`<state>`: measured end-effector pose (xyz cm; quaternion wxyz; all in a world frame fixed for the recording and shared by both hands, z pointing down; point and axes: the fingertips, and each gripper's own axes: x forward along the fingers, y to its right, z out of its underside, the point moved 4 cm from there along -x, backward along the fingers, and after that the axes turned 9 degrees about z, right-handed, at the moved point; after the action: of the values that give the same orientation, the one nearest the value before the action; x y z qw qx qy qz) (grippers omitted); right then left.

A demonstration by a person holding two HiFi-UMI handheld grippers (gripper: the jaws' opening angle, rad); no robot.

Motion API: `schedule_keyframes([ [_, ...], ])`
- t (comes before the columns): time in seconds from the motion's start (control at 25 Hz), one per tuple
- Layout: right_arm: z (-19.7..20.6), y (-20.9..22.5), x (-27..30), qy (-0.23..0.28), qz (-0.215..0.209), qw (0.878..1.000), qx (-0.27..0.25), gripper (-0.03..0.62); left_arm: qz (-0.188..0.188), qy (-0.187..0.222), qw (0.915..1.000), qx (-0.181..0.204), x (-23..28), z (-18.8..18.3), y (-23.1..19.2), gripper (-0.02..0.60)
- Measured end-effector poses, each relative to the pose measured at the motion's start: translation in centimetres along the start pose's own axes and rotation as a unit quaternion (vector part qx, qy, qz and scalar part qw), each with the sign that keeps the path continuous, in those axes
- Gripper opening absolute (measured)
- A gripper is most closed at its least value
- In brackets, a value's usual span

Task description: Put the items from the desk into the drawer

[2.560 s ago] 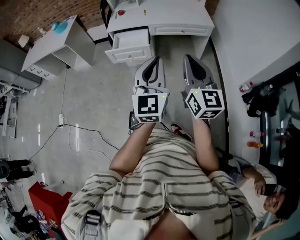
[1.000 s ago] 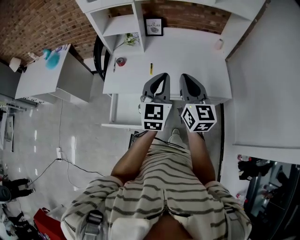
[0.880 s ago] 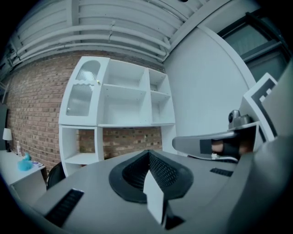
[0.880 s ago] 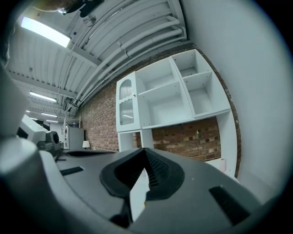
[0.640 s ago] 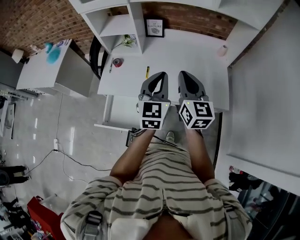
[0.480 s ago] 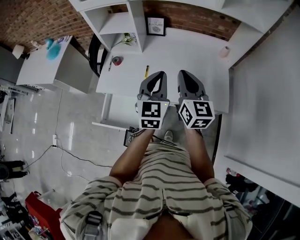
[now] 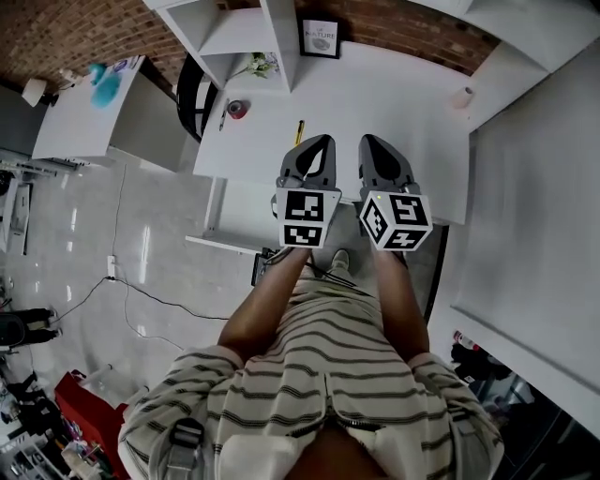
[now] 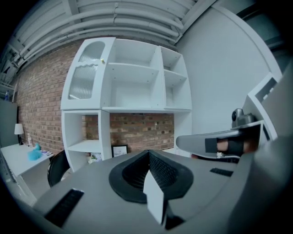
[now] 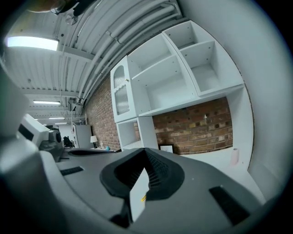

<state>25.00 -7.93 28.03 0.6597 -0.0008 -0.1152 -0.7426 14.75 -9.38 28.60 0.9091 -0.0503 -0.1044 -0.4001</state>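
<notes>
On the white desk [image 7: 394,94] lie a yellow pen [image 7: 299,132], a dark pen [image 7: 223,115] and a small red round item [image 7: 238,110]. A pale roll [image 7: 461,97] stands at the desk's far right. The drawer [image 7: 234,217] stands pulled out under the desk's left front edge. My left gripper [image 7: 317,142] and right gripper [image 7: 375,142] hover side by side over the front edge of the desk, both shut and holding nothing. In the left gripper view the left gripper [image 8: 149,153] points at the shelves. In the right gripper view the right gripper [image 9: 145,153] does too.
A white shelf unit [image 7: 234,28] rises at the back of the desk, with a small plant [image 7: 255,66] and a framed picture [image 7: 321,36]. A black chair [image 7: 192,94] stands left of the desk. Another white desk [image 7: 94,103] is further left. A white wall panel [image 7: 534,187] runs along the right.
The person has walked up to the desk, which was far ahead 2.6 s ago. Both shut grippers now hang over its front edge. In the last half second little has shifted.
</notes>
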Motion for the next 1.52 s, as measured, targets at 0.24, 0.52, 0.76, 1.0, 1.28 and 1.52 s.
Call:
schedule_keyframes([
  [0.24, 1.4, 0.2, 1.6, -0.02, 0.004, 1.0, 0.004, 0.011, 0.004, -0.023, 0.9997, -0.009, 1.5, 1.3, -1.2, 0.006],
  [0.52, 3.6, 0.9, 4.1, -0.056, 0.002, 0.998, 0.011, 0.011, 0.002, -0.065, 0.9976, -0.023, 3.9, 3.5, -2.8, 0.006],
  [0.76, 5.8, 1.6, 6.2, -0.084, 0.001, 0.996, 0.015, 0.011, 0.001, -0.104, 0.9937, -0.04, 5.7, 5.9, -4.2, 0.006],
  [1.0, 7.3, 1.3, 7.9, -0.106, -0.003, 0.994, 0.015, 0.011, -0.003, -0.137, 0.989, -0.056, 6.8, 8.0, -5.8, 0.006],
  [1.28, 9.4, 0.7, 8.7, -0.131, -0.006, 0.991, 0.017, 0.012, -0.01, -0.163, 0.9838, -0.074, 7.1, 10.1, -7.3, 0.008],
  [1.52, 11.0, 0.5, 8.8, -0.147, -0.009, 0.989, 0.021, 0.011, -0.02, -0.186, 0.9787, -0.084, 7.6, 12.1, -8.2, 0.009],
])
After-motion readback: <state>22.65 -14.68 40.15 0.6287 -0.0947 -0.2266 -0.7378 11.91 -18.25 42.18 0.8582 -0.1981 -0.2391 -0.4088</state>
